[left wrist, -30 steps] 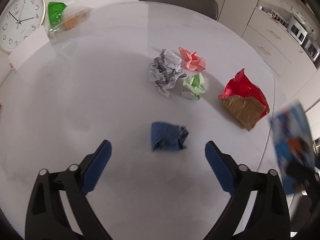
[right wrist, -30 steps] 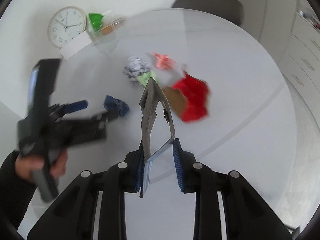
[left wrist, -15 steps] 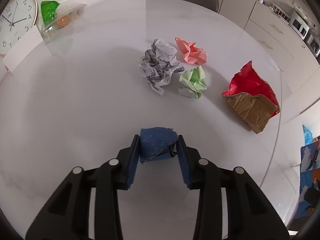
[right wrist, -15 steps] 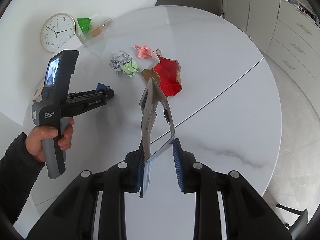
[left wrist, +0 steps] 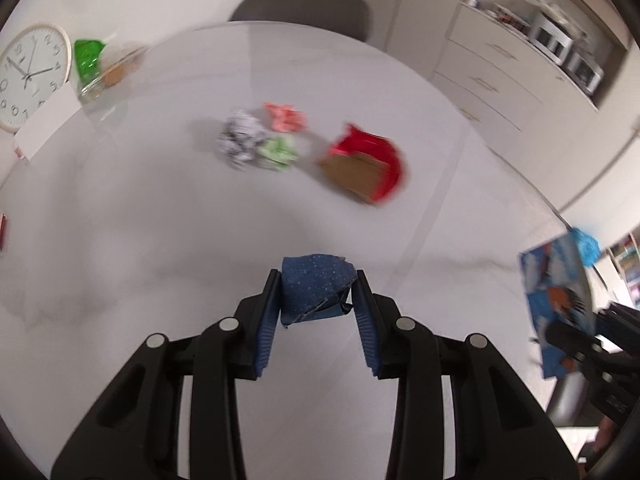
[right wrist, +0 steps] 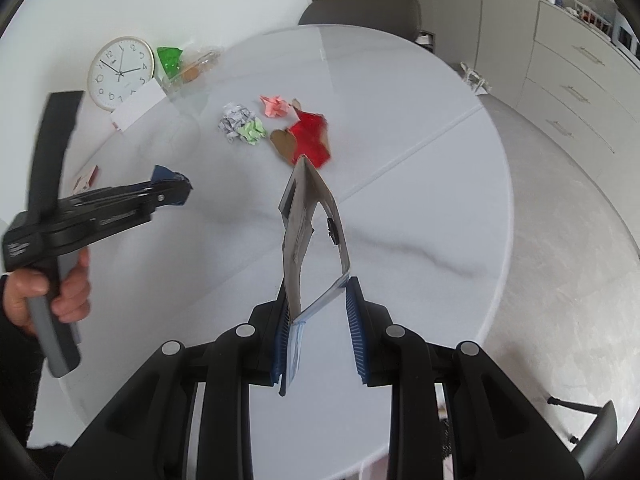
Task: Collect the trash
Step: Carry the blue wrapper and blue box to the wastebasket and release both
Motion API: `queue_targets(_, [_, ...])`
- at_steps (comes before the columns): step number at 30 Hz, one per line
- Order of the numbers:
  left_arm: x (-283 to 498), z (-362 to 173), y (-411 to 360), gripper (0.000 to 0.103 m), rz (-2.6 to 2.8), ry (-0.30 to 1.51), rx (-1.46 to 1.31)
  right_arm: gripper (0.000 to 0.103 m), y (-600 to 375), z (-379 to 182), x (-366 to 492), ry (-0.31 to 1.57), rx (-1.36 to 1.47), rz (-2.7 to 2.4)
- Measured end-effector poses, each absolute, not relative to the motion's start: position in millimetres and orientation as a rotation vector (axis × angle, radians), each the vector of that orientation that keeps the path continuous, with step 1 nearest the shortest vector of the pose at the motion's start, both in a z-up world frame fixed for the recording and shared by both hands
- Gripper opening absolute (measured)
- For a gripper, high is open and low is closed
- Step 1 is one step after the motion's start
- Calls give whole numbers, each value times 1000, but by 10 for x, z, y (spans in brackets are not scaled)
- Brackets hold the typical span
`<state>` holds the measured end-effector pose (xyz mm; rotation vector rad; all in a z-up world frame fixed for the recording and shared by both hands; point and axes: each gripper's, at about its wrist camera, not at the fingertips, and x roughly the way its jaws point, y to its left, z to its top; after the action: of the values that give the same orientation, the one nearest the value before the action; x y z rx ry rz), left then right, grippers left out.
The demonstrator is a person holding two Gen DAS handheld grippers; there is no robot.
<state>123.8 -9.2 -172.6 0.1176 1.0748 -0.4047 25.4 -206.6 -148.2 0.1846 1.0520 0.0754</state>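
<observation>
The left tongs (left wrist: 316, 296) pinch the blue wad (left wrist: 316, 290) lightly, so it may drop short of the bag (right wrist: 310, 240), apparently clamped open-mouthed in the right tongs (right wrist: 320, 320).

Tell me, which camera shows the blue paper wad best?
The left wrist view: the blue wad fills the centre, pinched in the left claw. The right wrist view shows only a sliver, mostly hidden behind that claw.

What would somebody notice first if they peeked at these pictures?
Probably the left claw pinching a crumpled blue paper ball above the white table. Next, the right claw holding a paper bag open, and the bright red wrapper beside colourful paper wads mid-table.
</observation>
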Motion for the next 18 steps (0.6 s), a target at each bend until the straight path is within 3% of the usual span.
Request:
queue_targets(10, [-87,-1380,-900,36,-643,1063,224,28,-2622,-1528,-1006,1071,243,-51])
queue_targets(18, [-677,-1366,-1409,36,-762,1060,315,29,-2985,-1634,-1726,1063,339,-164])
